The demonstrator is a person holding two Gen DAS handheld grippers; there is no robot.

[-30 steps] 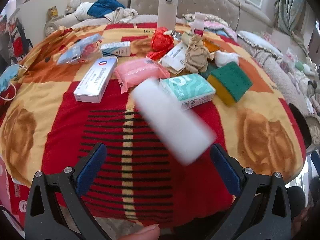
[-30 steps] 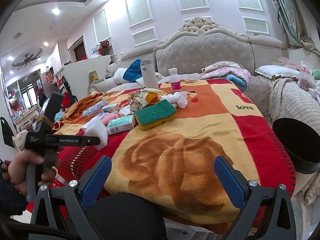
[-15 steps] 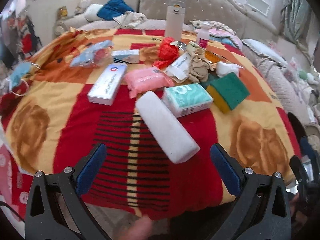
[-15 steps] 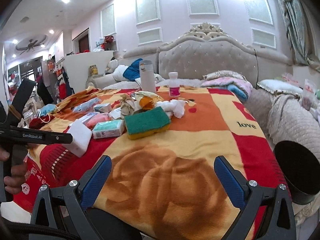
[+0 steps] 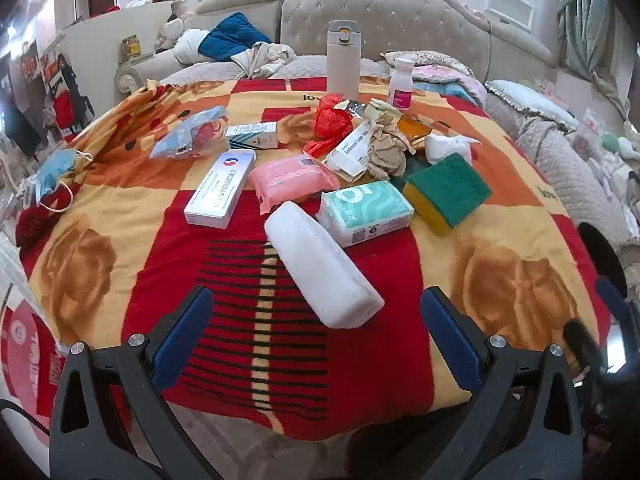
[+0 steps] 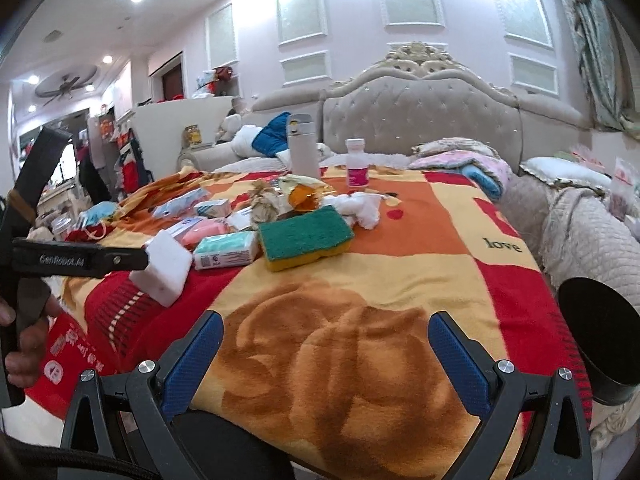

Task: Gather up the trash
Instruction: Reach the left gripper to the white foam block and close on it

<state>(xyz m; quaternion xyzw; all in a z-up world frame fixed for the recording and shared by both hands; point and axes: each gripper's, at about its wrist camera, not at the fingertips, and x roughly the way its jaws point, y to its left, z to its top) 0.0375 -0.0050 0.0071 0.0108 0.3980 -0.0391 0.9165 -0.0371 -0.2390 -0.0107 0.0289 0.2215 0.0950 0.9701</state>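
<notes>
A white foam block (image 5: 320, 268) lies on the red and yellow blanket (image 5: 516, 284), just ahead of my open, empty left gripper (image 5: 316, 336). It also shows in the right wrist view (image 6: 164, 268). Behind it lie crumpled brown paper (image 5: 386, 150), a red plastic bag (image 5: 330, 124), a white tissue wad (image 5: 446, 146) and an orange wrapper (image 5: 414, 128). My right gripper (image 6: 326, 360) is open and empty over the blanket's near edge. A black bin (image 6: 600, 340) stands at the right.
A tissue pack (image 5: 366, 212), green and yellow sponge (image 5: 448, 192), pink pack (image 5: 290, 178), white box (image 5: 220, 188), small striped box (image 5: 252, 136), mask packet (image 5: 192, 136), blue face mask (image 5: 54, 172), thermos (image 5: 343, 58) and pill bottle (image 5: 401, 90) crowd the blanket. The headboard (image 5: 380, 12) is behind.
The white foam block dropped from mid-air between my left fingers onto the blanket. My left gripper has drawn back and risen. My right gripper shifted slightly.
</notes>
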